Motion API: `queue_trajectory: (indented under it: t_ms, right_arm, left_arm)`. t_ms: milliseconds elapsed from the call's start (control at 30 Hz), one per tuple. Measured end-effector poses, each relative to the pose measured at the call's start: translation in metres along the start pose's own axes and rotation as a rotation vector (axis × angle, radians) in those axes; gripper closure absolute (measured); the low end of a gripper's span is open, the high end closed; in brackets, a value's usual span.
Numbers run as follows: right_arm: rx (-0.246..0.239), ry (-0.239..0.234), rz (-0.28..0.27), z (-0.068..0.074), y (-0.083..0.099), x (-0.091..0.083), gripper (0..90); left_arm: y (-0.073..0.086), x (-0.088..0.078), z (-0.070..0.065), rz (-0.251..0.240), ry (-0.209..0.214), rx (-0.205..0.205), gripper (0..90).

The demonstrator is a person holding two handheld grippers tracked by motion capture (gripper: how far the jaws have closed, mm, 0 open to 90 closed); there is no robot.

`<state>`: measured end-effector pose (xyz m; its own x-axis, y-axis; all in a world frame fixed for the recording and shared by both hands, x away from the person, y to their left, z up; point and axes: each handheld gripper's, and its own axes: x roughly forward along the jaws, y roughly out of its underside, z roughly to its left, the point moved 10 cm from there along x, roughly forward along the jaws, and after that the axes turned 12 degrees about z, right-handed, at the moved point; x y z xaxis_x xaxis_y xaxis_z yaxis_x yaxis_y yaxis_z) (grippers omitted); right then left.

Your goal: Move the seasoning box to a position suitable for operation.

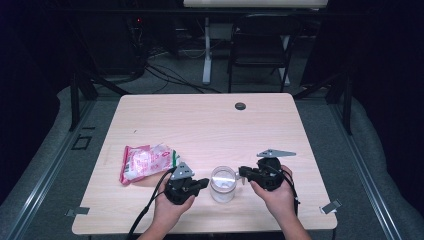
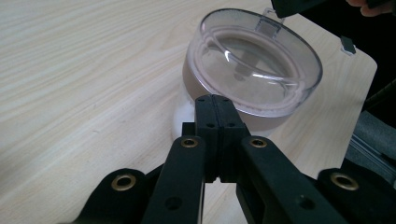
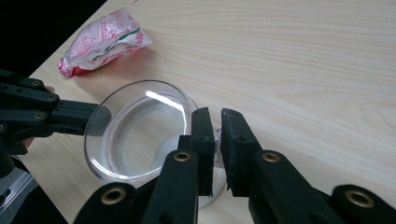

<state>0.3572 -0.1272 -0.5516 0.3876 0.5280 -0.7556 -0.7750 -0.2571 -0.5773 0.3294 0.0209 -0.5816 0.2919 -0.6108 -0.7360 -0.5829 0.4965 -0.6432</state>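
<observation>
Near the table's left edge lies a red-and-white pouch, flat and crinkled, well apart from the work.

Left gripper sits just left of the jar, jaws pressed together with nothing between them; in the left gripper view the closed tips meet the jar's side just under the lid.

Clear plastic jar stands upright near the front edge, between the two grippers, with a clear lid on top. It looks empty, so probably light and easy to tip or slide; the wall is smooth, likely slippery, and stiff enough to take a pinch.

Right gripper comes in from the right, jaws nearly together, pinching a small clear tab at the lid's rim. The tab looks thin, so a gentle pull seems wise, with the body steadied low on the wall.
</observation>
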Motion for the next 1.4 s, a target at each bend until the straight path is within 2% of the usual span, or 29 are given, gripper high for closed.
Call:
queue_trajectory:
  t_ms: [100,200,400,467,633,700,867,967,1067,1200,1367,1400]
  right_arm:
    - [0.001,0.001,0.000,0.0000,0.0000,0.0001,83.5]
    - [0.002,-0.001,-0.002,0.0001,-0.0001,0.0001,83.5]
    - [0.001,-0.002,-0.002,0.0002,0.0000,0.0002,83.4]
    - [0.003,-0.002,-0.001,0.0003,0.0002,0.0002,83.3]
    - [0.005,-0.001,-0.003,0.0005,0.0002,0.0003,83.1]
    - [0.005,0.001,-0.004,0.0006,0.0002,0.0004,82.9]
    - [0.011,-0.003,-0.003,0.0003,0.0004,0.0005,82.8]
    - [0.015,-0.010,-0.003,0.0001,0.0004,0.0005,82.8]
    - [0.015,-0.009,-0.003,0.0001,0.0005,0.0005,82.8]
    - [0.017,-0.009,-0.003,0.0003,0.0005,0.0006,82.5]
    - [0.023,-0.014,-0.005,0.0000,0.0004,0.0009,82.2]
    - [0.024,-0.016,-0.005,-0.0001,0.0004,0.0009,82.1]
  left_arm:
    - [0.0013,0.0025,0.0005,0.009,-0.026,0.012,90.0]
    - [0.0025,0.0034,0.0006,0.020,-0.018,0.009,90.0]
    - [0.0026,0.0048,0.0017,0.014,-0.033,0.000,90.0]
    - [0.0026,0.0032,0.0002,0.019,-0.011,0.004,90.0]
    - [-0.0001,-0.0005,-0.0008,0.004,-0.007,0.012,90.0]
    - [-0.0016,-0.0013,-0.0024,-0.009,0.002,-0.001,90.0]
    - [-0.0012,-0.0016,-0.0017,-0.002,0.004,-0.002,90.0]
    - [0.0014,0.0013,-0.0002,0.022,-0.020,0.019,90.0]
    - [0.0017,0.0020,-0.0009,0.029,-0.018,0.025,90.0]
    - [0.0042,0.0032,-0.0010,0.063,-0.011,0.051,90.0]
    - [0.0037,0.0011,-0.0027,0.069,-0.009,0.079,90.0]
    - [0.0027,0.0010,-0.0033,0.059,-0.009,0.073,90.0]
